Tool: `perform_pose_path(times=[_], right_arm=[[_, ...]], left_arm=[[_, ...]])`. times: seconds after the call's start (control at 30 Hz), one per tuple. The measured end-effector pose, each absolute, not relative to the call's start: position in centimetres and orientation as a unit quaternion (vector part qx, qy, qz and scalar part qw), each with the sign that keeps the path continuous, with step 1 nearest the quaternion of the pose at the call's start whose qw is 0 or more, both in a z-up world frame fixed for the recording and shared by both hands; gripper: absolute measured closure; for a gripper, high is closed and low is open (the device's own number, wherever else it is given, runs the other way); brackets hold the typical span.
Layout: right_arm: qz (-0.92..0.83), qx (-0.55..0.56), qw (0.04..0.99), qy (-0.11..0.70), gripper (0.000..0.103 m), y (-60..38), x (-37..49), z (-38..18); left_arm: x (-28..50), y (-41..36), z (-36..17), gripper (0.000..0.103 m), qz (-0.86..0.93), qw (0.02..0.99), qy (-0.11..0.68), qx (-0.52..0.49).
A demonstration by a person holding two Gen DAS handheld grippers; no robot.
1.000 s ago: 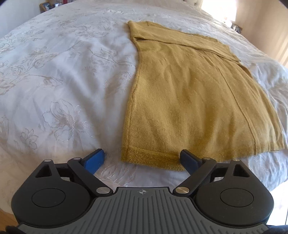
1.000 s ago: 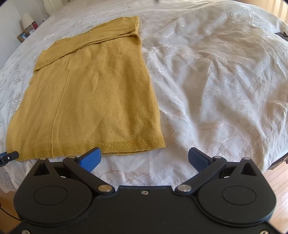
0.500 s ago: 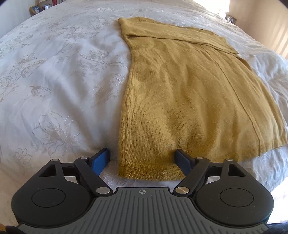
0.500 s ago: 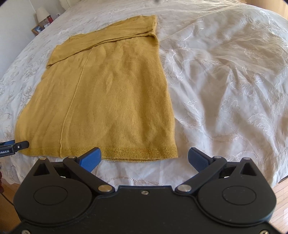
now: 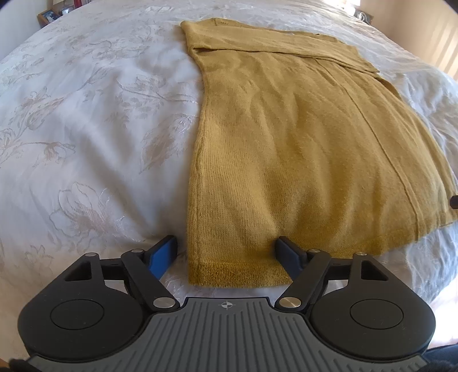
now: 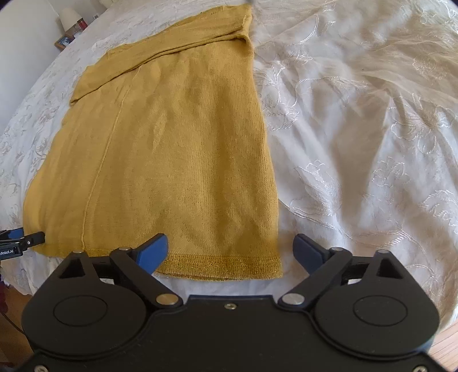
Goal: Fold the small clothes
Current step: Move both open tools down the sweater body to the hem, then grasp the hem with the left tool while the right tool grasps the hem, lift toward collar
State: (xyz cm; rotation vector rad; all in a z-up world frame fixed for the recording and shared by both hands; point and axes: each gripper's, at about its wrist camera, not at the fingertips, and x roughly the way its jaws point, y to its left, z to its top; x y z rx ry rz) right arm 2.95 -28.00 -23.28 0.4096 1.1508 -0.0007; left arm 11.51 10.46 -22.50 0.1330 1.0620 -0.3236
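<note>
A mustard knit garment [image 5: 300,148] lies flat on the white flowered bedspread [image 5: 86,128], sleeves folded across its far end. My left gripper [image 5: 226,251] straddles the near left corner of the glittery hem [image 5: 237,274]. Its jaws are closing, the left finger [image 5: 164,251] still clear of the cloth edge. My right gripper [image 6: 232,251] straddles the near right corner of the garment [image 6: 177,148]. Its jaws are closing too, and the right finger [image 6: 309,251] stands off the cloth. The left gripper's tip [image 6: 28,239] shows at the garment's other corner.
The bedspread [image 6: 357,143] is wrinkled to the right of the garment. A lamp [image 6: 68,18] and a picture frame [image 6: 64,40] stand beyond the bed's far left. Wooden floor [image 6: 446,346] shows past the bed's near edge.
Both grippers have moved forward and down onto the garment's near hem. Each pair of fingers has narrowed, and a hem corner now lies between each pair.
</note>
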Motion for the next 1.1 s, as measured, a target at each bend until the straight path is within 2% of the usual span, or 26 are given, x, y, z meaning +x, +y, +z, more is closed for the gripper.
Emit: perform_pose_path(times=[0.1, 0.17, 0.2, 0.23, 0.27, 0.3, 0.33, 0.4, 0.43, 0.8, 1.1], right_arm=[[0.005, 0.192, 0.813, 0.55, 0.016, -28.0, 3.4, -23.7], [0.009, 0.191, 0.811, 0.553, 0.019, -28.1, 3.6, -23.9], [0.011, 0.191, 0.811, 0.553, 0.025, -28.2, 3.6, -23.9], [0.011, 0.19, 0.81, 0.554, 0.034, -28.2, 3.6, -23.9], [0.011, 0.187, 0.81, 0.556, 0.037, -28.3, 3.7, -23.9], [0.012, 0.189, 0.809, 0.557, 0.046, -28.5, 3.7, -23.9], [0.016, 0.194, 0.807, 0.557, 0.063, -28.8, 3.8, -23.8], [0.03, 0.219, 0.801, 0.556, 0.09, -29.7, 3.6, -23.7], [0.035, 0.233, 0.799, 0.553, 0.09, -30.0, 3.4, -23.5], [0.067, 0.315, 0.826, 0.462, 0.091, -33.3, 4.0, -17.8], [0.078, 0.336, 0.853, 0.392, 0.091, -35.4, 11.2, -15.3]], left_arm=[[11.6, 10.3, -22.3, 0.037, -0.156, 0.847, 0.504, 0.067], [11.5, 10.3, -22.1, 0.047, -0.158, 0.847, 0.502, 0.07], [11.4, 10.3, -22.0, 0.05, -0.157, 0.848, 0.501, 0.071], [11.4, 10.3, -21.9, 0.058, -0.16, 0.847, 0.501, 0.071], [11.4, 10.3, -21.7, 0.067, -0.161, 0.848, 0.501, 0.07], [11.3, 10.3, -21.5, 0.074, -0.159, 0.849, 0.499, 0.071], [11.3, 10.3, -21.3, 0.084, -0.159, 0.85, 0.498, 0.069], [11.4, 10.5, -20.8, 0.09, -0.16, 0.848, 0.502, 0.06], [11.5, 10.7, -20.6, 0.096, -0.162, 0.848, 0.503, 0.051], [13.7, 11.9, -14.0, 0.097, -0.168, 0.875, 0.451, -0.061], [20.2, 10.0, -9.7, 0.097, -0.157, 0.905, 0.381, -0.101]])
